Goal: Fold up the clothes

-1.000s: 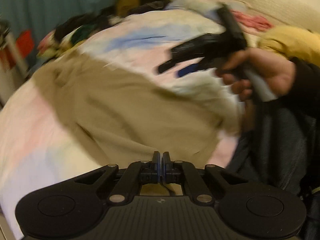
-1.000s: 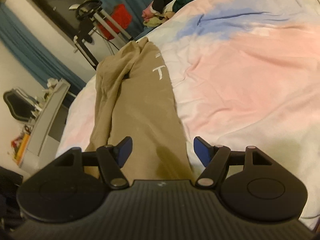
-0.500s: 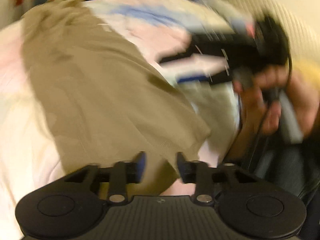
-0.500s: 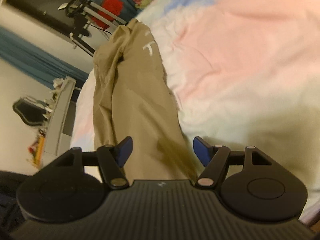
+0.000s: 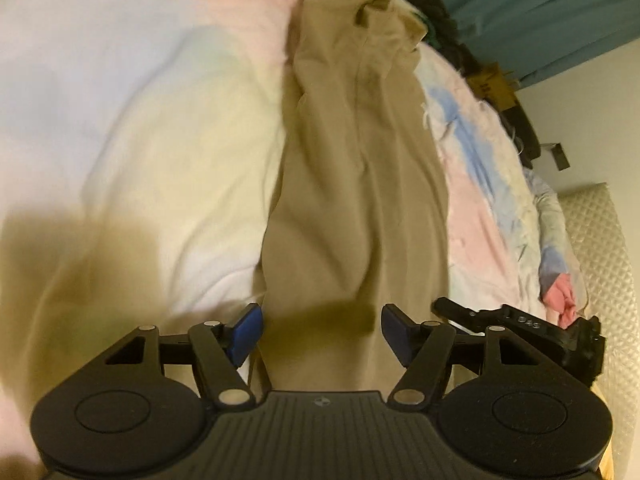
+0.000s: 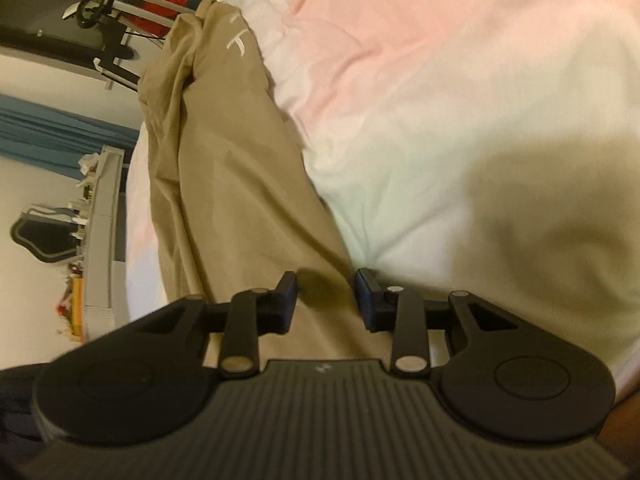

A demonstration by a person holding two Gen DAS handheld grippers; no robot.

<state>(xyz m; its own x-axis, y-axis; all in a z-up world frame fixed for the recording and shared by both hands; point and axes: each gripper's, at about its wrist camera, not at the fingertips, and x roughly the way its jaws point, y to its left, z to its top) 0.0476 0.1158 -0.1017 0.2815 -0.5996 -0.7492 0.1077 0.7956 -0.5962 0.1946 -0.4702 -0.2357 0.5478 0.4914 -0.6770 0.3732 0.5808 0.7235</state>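
Observation:
A long khaki garment (image 5: 360,184) lies stretched along the pastel bedspread (image 5: 140,120), its far end bunched up. My left gripper (image 5: 322,334) hovers over its near end, open, blue pads (image 5: 248,332) apart with cloth below them. In the right wrist view the same khaki garment (image 6: 224,184) shows a white mark near its far end. My right gripper (image 6: 326,300) is open over the garment's near right edge, where it meets the bedspread (image 6: 460,120). The right gripper's black body (image 5: 520,328) shows beside the left one.
A pile of dark clothes (image 5: 428,12) sits at the bed's far end before a teal curtain (image 5: 540,12). A pale blue garment (image 5: 552,216) and a padded headboard (image 5: 600,264) lie to the right. A grey shelf (image 6: 100,220) and black stand (image 6: 104,12) stand beside the bed.
My left gripper has gone from shut to open and swung to look along the garment. My right gripper's fingers have narrowed and moved lower over the cloth's edge.

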